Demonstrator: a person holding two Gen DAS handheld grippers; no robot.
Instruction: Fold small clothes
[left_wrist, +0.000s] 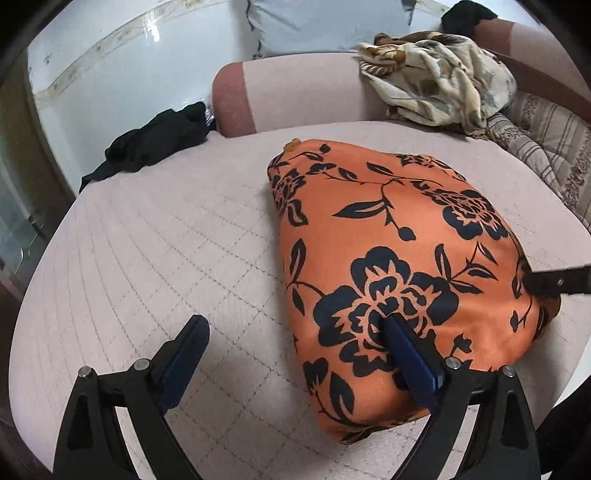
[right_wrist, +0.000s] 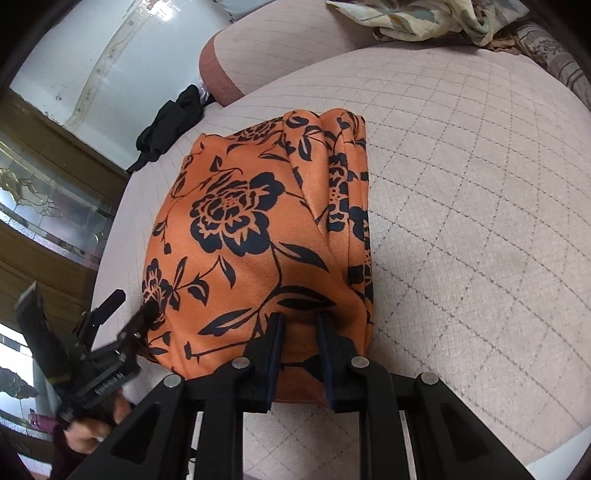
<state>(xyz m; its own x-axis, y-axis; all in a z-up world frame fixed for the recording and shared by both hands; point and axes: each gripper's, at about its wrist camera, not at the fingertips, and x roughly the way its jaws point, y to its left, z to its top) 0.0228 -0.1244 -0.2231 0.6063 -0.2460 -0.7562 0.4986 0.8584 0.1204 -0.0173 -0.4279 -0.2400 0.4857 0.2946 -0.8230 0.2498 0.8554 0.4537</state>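
**Orange floral garment folded on quilted bed, both grippers at its near edge**

Orange garment with black flower print (left_wrist: 399, 266) lies folded on the pale quilted bed cover (left_wrist: 155, 251), directly ahead of both grippers. Left gripper (left_wrist: 295, 332) spread wide, nothing pinched; its right finger (left_wrist: 406, 350) rests on the fabric, the other stands off it over the cover. Right gripper (right_wrist: 298, 325) narrow, pads nipping a fold of the garment's near edge. Writing on the left gripper's body too blurred to read. Black cloth (left_wrist: 155, 140) and patterned blanket (left_wrist: 439, 81) lie far ahead.
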